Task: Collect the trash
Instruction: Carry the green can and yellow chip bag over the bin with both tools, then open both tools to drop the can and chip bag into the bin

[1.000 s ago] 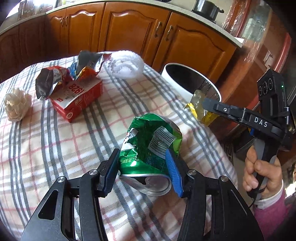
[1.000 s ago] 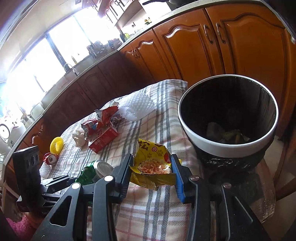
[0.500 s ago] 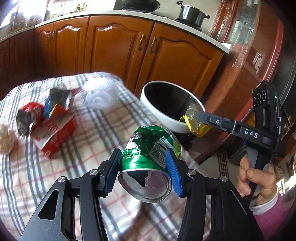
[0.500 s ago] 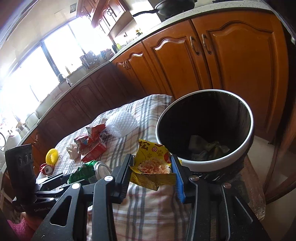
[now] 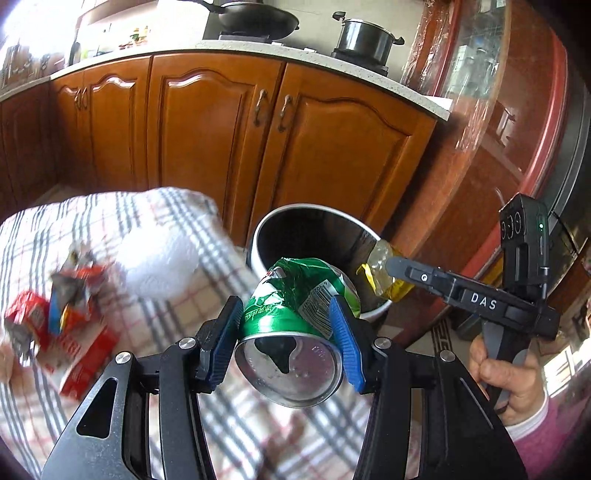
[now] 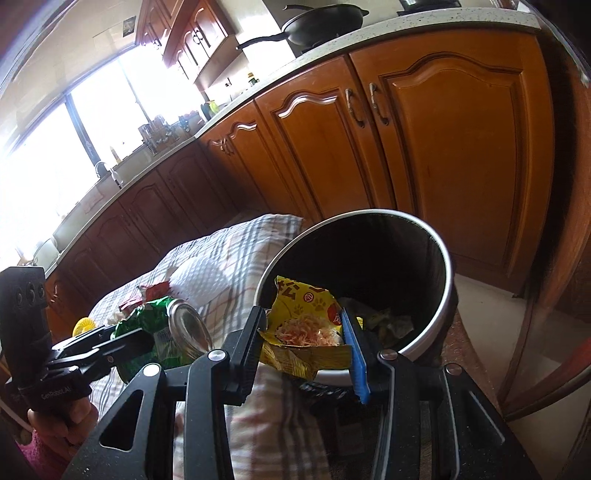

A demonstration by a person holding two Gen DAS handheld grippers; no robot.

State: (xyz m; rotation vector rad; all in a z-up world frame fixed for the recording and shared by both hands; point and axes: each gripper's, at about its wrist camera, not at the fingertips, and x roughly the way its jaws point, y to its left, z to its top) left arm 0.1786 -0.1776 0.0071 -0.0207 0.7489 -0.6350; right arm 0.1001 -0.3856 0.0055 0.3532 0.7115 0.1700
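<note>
A crushed green can (image 5: 295, 295) sat clamped between the blue pads of the left gripper (image 5: 290, 334), its open silver end turned toward the camera and its dented body pointing at the bin (image 5: 266, 236); the jaws stood partly apart, pressed against the can's two sides. The can hung in the air above the edge of the checked tablecloth (image 5: 177, 206), just short of the bin's white rim. In the right wrist view the right gripper (image 6: 304, 347) held a crumpled yellow snack wrapper (image 6: 303, 321) between its pads, jaws likewise partly closed on it, with the wrapper over the near rim of the bin (image 6: 448, 266). Inside the dark bin some crumpled trash (image 6: 391, 321) lay at the bottom. The bin stood beside the table, in front of wooden cabinet doors (image 5: 332, 147). On the cloth farther back lay a white foam net (image 5: 159, 258) and, blurred, a red carton (image 5: 85, 354) with torn foil wrappers beside it. A hand (image 5: 506, 376) in a pink sleeve gripped the right gripper's handle. A black pan (image 5: 255, 18) and a steel pot (image 5: 365, 37) sat on the counter above.
</note>
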